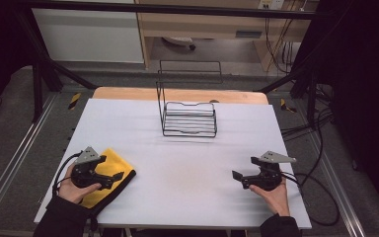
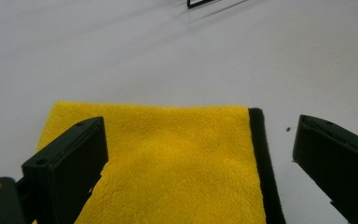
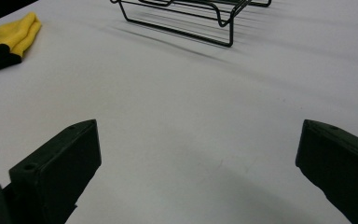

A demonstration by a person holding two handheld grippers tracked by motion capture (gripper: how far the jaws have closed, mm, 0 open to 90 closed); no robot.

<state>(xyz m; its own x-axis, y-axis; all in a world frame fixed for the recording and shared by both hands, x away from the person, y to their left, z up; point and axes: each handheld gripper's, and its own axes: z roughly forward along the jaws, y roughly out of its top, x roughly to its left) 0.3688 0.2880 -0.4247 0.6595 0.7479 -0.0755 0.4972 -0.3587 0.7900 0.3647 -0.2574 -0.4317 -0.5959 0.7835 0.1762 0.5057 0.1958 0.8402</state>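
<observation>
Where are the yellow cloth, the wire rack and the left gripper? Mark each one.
yellow cloth (image 2: pixel 177 158): left gripper view, middle of its fleecy top face.
wire rack (image 1: pixel 189 132): high view, front bottom wire.
left gripper (image 1: pixel 118 177): high view, between its open jaws, over the cloth.

A black wire rack (image 1: pixel 189 118) stands on the white tabletop (image 1: pixel 187 173), toward the far edge and about midway between the left and right edges. Its tall back frame rises upright above a low slatted tray. Beyond the white surface a strip of bare wood (image 1: pixel 128 94) runs along the far edge. Black cables (image 1: pixel 321 148) lie on the grey floor (image 1: pixel 24 143) off the right edge, and yellow-and-black tape marks (image 1: pixel 74 100) sit near both far corners.
</observation>
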